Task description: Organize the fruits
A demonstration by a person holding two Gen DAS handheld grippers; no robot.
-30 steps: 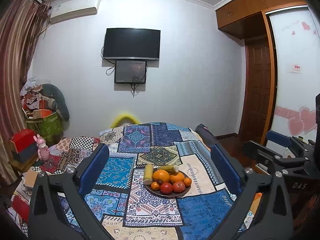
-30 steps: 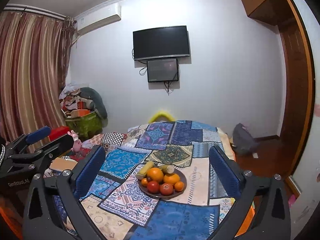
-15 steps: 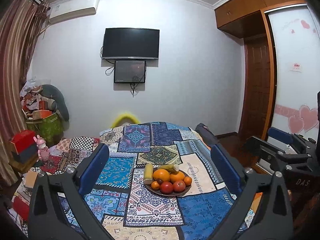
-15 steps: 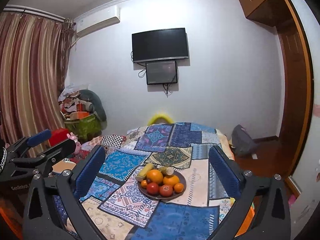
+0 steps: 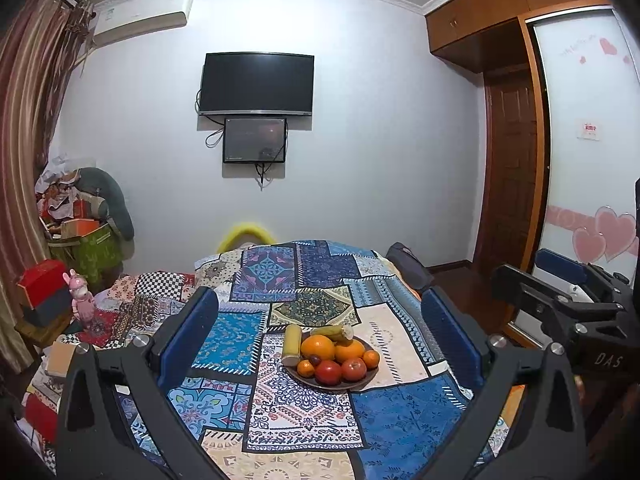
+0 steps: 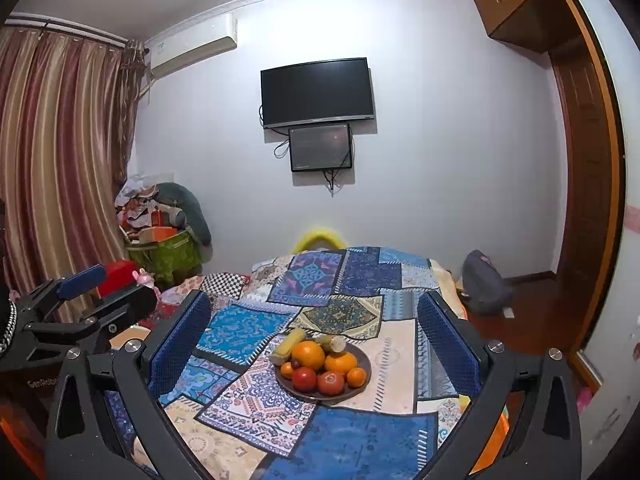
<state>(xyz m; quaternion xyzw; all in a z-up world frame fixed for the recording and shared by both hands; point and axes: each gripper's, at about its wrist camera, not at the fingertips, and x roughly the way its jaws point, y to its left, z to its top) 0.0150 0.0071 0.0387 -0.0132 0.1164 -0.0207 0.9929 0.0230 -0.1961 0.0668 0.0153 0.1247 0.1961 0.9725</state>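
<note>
A dark round plate (image 5: 370,376) (image 6: 362,358) sits on the patchwork cloth of the table. It holds oranges (image 5: 318,348) (image 6: 308,354), two red tomatoes (image 5: 329,372) (image 6: 305,378), small tangerines, and two corn cobs (image 5: 292,343) (image 6: 289,345) at its far side. My left gripper (image 5: 320,336) is open and empty, held above and short of the plate. My right gripper (image 6: 314,336) is also open and empty, likewise short of the plate. Each gripper shows at the edge of the other's view: the right one (image 5: 560,288), the left one (image 6: 88,300).
The patchwork table (image 5: 304,420) fills the foreground. A television (image 5: 256,84) hangs on the far wall. Boxes and a pink toy (image 5: 82,300) clutter the left side. A grey bag (image 6: 484,288) lies on the floor at right, near a wooden door (image 5: 512,176).
Both grippers have drifted slightly with the view; the plate sits a touch lower in the right wrist view. Both stay open and empty.
</note>
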